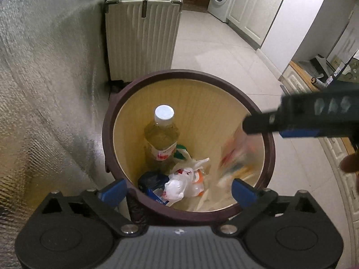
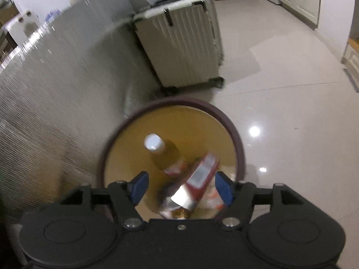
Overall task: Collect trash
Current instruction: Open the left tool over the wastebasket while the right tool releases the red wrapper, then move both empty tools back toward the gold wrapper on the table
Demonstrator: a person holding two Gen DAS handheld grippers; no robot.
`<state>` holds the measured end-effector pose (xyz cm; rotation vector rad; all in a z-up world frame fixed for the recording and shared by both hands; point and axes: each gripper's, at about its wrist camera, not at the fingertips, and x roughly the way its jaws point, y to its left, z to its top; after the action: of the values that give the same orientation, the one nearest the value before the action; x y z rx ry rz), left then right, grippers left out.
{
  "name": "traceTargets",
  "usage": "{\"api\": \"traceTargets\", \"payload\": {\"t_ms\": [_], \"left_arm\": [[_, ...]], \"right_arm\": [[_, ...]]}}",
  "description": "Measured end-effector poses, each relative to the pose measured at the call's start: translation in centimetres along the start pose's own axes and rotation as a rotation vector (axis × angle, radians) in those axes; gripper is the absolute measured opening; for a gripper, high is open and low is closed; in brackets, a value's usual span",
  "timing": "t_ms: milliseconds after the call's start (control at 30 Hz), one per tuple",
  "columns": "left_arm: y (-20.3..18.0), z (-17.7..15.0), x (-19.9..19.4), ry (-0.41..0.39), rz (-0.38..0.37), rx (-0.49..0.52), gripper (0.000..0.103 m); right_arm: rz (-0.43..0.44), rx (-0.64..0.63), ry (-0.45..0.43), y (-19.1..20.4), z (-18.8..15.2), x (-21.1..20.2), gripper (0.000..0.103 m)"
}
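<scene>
Over the bin (image 1: 112, 121) we hold both grippers, left gripper (image 1: 177, 190) and right gripper (image 2: 181, 187) with jaws apart and empty, a red packet (image 2: 202, 172) blurred inside it beside the bottle (image 1: 162, 139) and white bag (image 1: 179, 182), so collecting looks nearly finished.

The right gripper (image 2: 181, 189) hangs over the trash bin (image 2: 239, 148), its 2 blue-padded fingers (image 2: 140, 187) spread wide with nothing between the pads. Below them a blurred red wrapper (image 2: 199, 179) with a silvery end lies inside the bin, beside a bottle (image 2: 165, 154) of yellowish liquid with a white cap. Behind the bin a ribbed cream suitcase (image 2: 181, 42) stands on the glossy tiled floor (image 2: 280, 89), next to a silvery textured wall covering (image 2: 56, 85).
</scene>
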<state>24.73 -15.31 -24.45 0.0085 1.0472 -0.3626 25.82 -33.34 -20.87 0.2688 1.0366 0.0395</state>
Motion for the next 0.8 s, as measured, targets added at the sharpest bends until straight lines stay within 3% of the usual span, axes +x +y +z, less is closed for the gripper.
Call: {"api": "traceTargets", "payload": {"t_ms": [333, 800], "left_arm": [[-0.5, 0.1, -1.6, 0.028, 0.023, 0.007, 0.103], [-1.1, 0.3, -3.7, 0.018, 0.023, -0.008, 0.103]], "right_arm": [[-0.041, -0.072, 0.056, 0.1, -1.1, -1.1, 0.076], [-0.014, -0.136, 0.037, 0.2, -1.2, -3.3, 0.101]]}}
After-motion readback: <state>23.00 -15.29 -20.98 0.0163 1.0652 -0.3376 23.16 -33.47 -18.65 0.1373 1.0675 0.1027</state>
